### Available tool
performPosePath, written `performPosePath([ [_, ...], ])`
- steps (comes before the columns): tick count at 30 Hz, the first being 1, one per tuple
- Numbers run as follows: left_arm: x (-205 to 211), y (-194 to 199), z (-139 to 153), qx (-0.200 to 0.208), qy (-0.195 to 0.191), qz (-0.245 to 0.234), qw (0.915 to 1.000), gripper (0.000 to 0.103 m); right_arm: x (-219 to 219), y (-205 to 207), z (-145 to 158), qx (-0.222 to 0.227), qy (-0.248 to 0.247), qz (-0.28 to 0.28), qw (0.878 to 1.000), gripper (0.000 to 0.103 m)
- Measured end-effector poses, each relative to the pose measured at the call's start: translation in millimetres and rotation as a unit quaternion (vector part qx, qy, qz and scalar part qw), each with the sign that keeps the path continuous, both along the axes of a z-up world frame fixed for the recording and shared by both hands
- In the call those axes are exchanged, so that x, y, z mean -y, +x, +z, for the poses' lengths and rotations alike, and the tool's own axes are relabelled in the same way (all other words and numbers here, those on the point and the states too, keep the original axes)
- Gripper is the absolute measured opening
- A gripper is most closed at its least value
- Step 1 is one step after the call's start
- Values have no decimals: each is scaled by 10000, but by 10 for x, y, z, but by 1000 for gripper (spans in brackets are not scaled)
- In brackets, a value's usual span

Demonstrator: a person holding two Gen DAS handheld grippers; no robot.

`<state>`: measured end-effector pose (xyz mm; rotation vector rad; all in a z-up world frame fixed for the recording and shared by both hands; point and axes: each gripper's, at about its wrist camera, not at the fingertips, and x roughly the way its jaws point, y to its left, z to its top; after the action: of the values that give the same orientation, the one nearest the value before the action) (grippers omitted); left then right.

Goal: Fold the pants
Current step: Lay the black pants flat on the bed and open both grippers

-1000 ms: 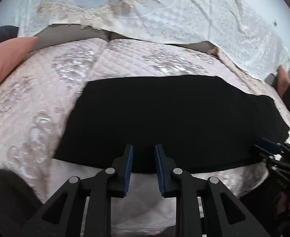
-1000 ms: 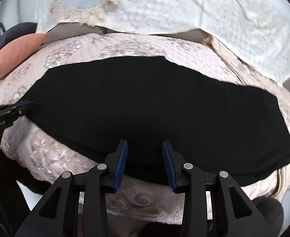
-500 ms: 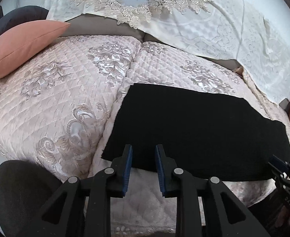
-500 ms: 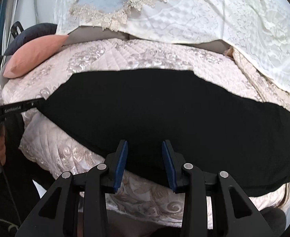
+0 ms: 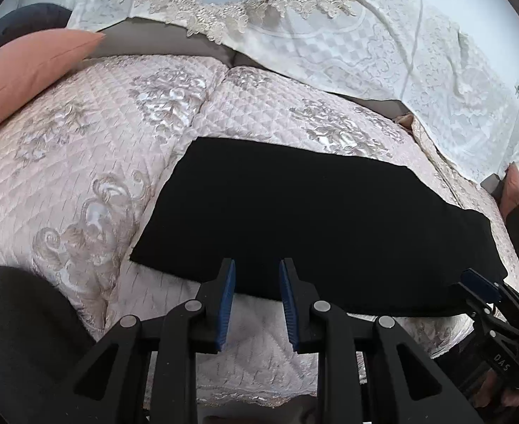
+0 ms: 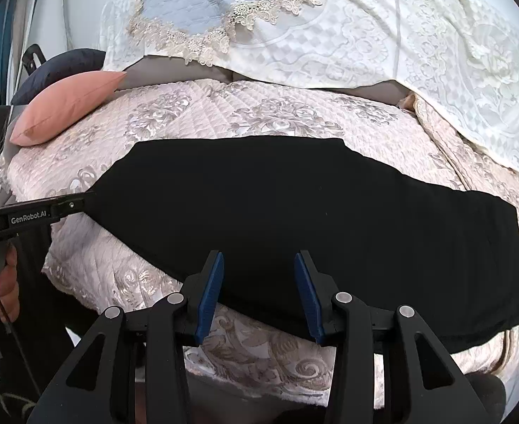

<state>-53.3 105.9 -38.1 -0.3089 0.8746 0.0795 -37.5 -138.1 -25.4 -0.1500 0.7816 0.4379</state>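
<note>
The black pants point(image 5: 312, 219) lie flat and lengthwise on the pink quilted sofa cover point(image 5: 82, 183). My left gripper point(image 5: 257, 265) hovers over their near edge, close to the left end. Its blue pads are apart with nothing between them. In the right wrist view the pants point(image 6: 312, 219) stretch across the seat. My right gripper point(image 6: 259, 258) stands open above the near edge, its jaws wider than the left's and holding nothing. The right gripper point(image 5: 478, 282) also shows at the pants' right end, and the left gripper point(image 6: 79, 205) touches or nearly touches their left corner.
A pink cushion point(image 6: 68, 106) and a dark blue one point(image 6: 61, 67) sit at the seat's left end. A white lace throw point(image 6: 365, 42) drapes the sofa back. A person's hand point(image 6: 5, 282) holds the left gripper. A dark leg point(image 5: 19, 335) is at the lower left.
Both views have tilted up, so more of the sofa back shows. The left view now frames the pants' left end. The right jaws stand a little wider. The pants have not moved.
</note>
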Motion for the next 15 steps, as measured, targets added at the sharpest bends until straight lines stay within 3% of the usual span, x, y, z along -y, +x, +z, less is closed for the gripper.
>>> performPosePath([
  [2,-71,-40,-46,-47,-133,110,9998,29,2,-5,-10,-23,-1,-5,10000,43],
  [4,-146,-77,-83,-61,-247,234,9994,37,-3,-2,-13,-32,-13,8,10000,43],
  [8,-350,-170,-215,-129,-731,534,9958,42,-13,31,-14,-33,-33,33,10000,43],
  [15,-572,-113,-315,232,-1453,815,9857,51,-23,91,21,23,-28,30,10000,43],
])
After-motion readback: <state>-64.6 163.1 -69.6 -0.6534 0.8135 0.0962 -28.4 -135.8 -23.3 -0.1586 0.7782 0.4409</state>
